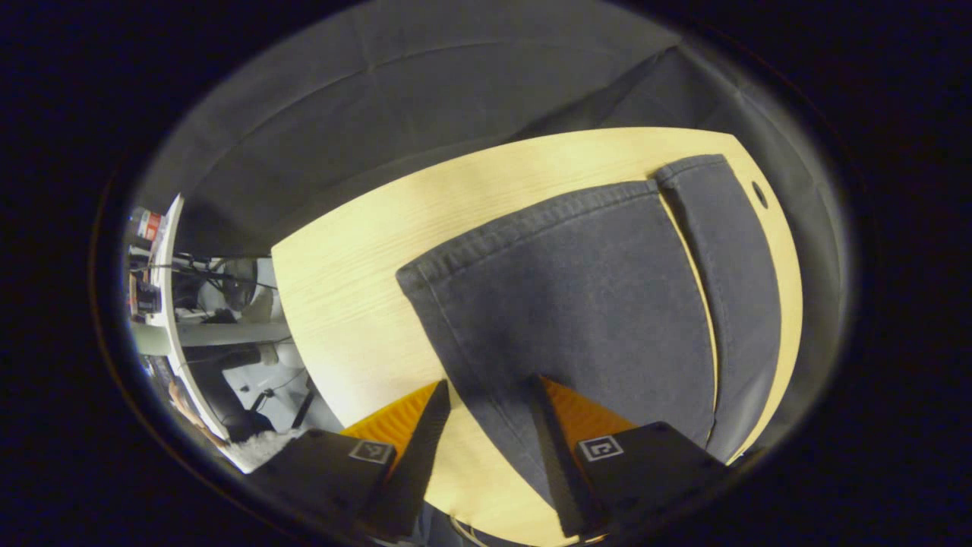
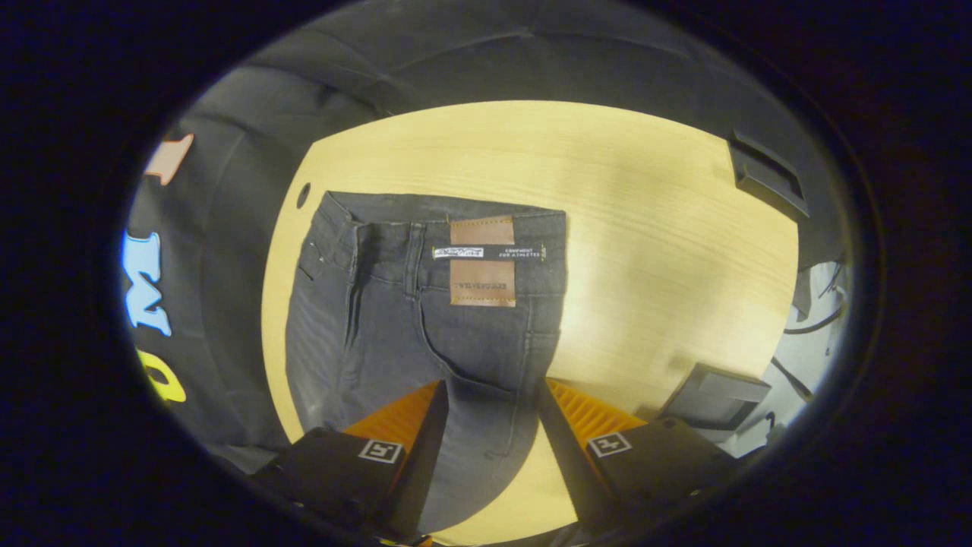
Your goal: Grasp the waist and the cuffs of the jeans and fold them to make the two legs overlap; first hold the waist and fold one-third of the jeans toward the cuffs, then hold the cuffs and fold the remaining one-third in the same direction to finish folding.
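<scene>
Jeans [image 2: 425, 334] lie flat on the wooden table [image 2: 645, 228], dark grey, and from the right gripper view I see the waist [image 2: 448, 220] at the far end with a brown leather patch [image 2: 482, 262] on the waistband. My right gripper [image 2: 492, 395] hangs over the hip area with its fingers spread wide, nothing between them but cloth below. In the left gripper view I see the two legs side by side, the cuffs [image 1: 531, 220] lying toward the far table edge, a thin strip of wood between them. My left gripper [image 1: 492, 395] is also wide apart; one finger seems to sit over the leg's edge, though I cannot tell whether it touches.
</scene>
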`<state>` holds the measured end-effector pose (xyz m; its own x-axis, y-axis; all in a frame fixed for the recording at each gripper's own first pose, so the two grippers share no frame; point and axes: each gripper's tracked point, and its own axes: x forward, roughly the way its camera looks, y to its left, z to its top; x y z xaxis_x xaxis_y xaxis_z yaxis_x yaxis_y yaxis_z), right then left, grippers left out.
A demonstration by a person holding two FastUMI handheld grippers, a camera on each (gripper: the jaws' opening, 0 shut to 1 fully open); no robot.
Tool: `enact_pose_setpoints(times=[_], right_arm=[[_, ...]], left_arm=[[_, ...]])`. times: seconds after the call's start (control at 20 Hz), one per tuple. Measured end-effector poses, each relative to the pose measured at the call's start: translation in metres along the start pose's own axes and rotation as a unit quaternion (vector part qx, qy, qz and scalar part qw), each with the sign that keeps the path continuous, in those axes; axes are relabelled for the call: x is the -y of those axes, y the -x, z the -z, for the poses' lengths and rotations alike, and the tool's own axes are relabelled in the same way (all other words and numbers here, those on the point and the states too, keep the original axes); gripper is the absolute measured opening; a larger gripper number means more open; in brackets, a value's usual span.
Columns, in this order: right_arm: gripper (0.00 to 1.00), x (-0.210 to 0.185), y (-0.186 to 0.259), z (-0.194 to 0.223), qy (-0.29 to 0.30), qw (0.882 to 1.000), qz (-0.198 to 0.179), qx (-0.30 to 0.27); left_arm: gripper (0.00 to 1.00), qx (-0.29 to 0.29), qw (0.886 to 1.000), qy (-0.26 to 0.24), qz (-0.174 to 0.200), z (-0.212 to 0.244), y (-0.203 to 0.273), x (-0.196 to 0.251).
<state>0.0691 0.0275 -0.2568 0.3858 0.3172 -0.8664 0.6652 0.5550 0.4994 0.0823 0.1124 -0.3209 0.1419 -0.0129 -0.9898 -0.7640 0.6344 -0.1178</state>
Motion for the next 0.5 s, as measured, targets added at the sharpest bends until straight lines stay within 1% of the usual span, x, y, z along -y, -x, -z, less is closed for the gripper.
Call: enact_pose_setpoints(times=[0.1, 0.15, 0.2, 0.25, 0.3, 0.35, 0.4, 0.45, 0.5], right_arm=[[0.63, 0.003, -0.002, -0.001, -0.012, 0.999, 0.039, -0.015], [0.58, 0.004, -0.002, -0.002, -0.017, 0.998, 0.056, -0.02], [0.53, 0.004, -0.004, -0.003, -0.012, 0.997, 0.072, -0.025], [0.51, 0.008, -0.002, -0.002, 0.003, 0.996, 0.085, -0.027], [0.36, 0.011, -0.003, -0.002, 0.011, 0.995, 0.091, -0.026], [0.4, 0.008, -0.003, -0.002, 0.014, 0.996, 0.086, -0.024], [0.33, 0.005, -0.001, -0.002, 0.016, 0.997, 0.074, -0.023], [0.27, 0.007, -0.005, -0.004, 0.015, 0.998, 0.061, -0.022], [0.2, 0.006, -0.005, -0.003, 0.015, 0.998, 0.048, -0.021]], left_arm=[[0.61, -0.004, 1.0, 0.002, -0.002, -0.001, 0.001, 0.006], [0.58, -0.006, 1.0, 0.002, 0.002, -0.001, 0.001, 0.009], [0.5, -0.009, 1.0, -0.001, 0.004, -0.001, 0.001, 0.012], [0.45, -0.007, 1.0, -0.005, 0.013, -0.001, 0.001, 0.015], [0.31, -0.006, 1.0, -0.002, 0.023, -0.001, -0.001, 0.019], [0.25, -0.007, 1.0, -0.001, 0.029, 0.0, -0.001, 0.022], [0.15, -0.009, 0.999, -0.002, 0.044, -0.001, -0.002, 0.023], [0.16, -0.011, 0.998, 0.008, 0.06, -0.002, 0.003, 0.025], [0.08, -0.013, 0.997, 0.017, 0.08, -0.002, 0.001, 0.027]])
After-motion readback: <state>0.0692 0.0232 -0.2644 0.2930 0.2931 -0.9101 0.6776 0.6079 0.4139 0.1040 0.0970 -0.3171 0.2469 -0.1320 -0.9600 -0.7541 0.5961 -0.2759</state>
